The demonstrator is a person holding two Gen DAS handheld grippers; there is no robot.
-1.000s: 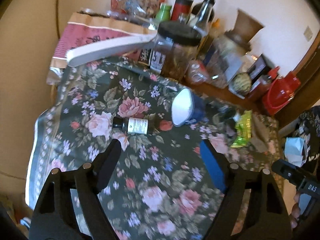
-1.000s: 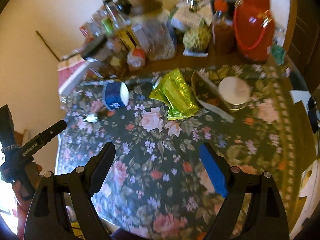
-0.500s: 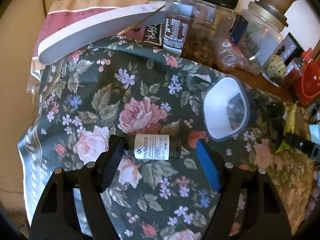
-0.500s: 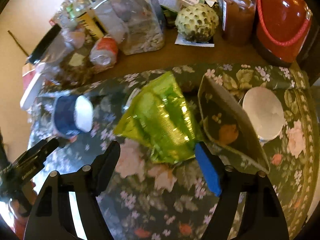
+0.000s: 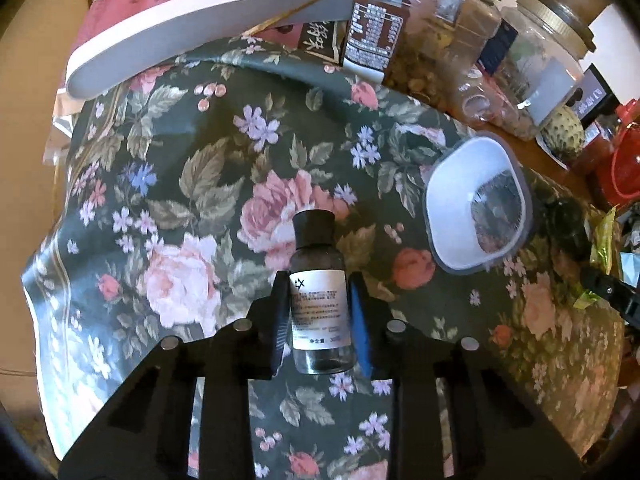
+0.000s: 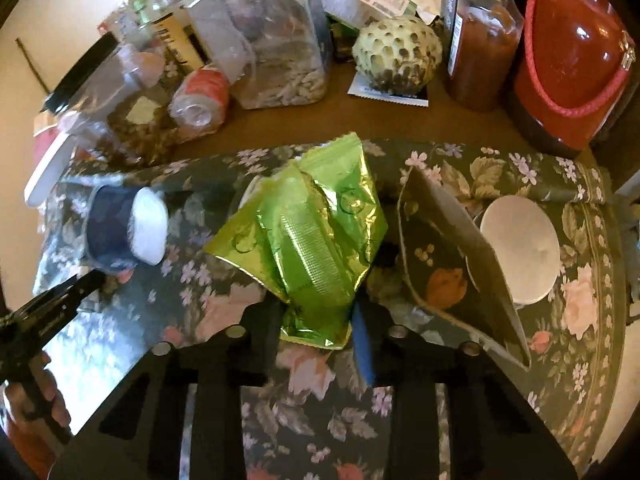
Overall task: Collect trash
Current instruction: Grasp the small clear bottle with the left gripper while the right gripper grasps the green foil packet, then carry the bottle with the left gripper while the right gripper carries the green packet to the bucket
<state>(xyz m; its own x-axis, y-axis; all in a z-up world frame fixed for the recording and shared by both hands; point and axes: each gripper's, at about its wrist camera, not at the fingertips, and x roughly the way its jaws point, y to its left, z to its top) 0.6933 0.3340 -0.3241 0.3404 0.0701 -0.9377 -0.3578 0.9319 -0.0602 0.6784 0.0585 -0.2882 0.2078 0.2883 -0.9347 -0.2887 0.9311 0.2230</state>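
A small dark bottle [image 5: 320, 300] with a black cap and white label lies on the floral tablecloth [image 5: 180, 184], cap pointing away. My left gripper [image 5: 319, 284] is closing on it, and both pads touch its labelled sides. A crumpled green foil wrapper [image 6: 312, 232] lies mid-table. The jaws of my right gripper [image 6: 316, 316] are closing on its near end, and the foil is pinched between the pads. A blue paper cup [image 5: 476, 208] [image 6: 124, 228] lies tipped on its side between the two.
Big plastic jars [image 5: 420, 28] [image 6: 264, 40], a custard apple [image 6: 396, 56], a sauce bottle [image 6: 480, 36] and a red container [image 6: 572, 64] crowd the back. A folded card [image 6: 452, 256] and a white lid [image 6: 520, 248] lie right of the wrapper. A hand [image 6: 44, 396] grips the left tool.
Both grippers came down to the tablecloth and their jaws narrowed, the left onto the bottle, the right onto the green wrapper. The bottle turned from lying crosswise to pointing away.
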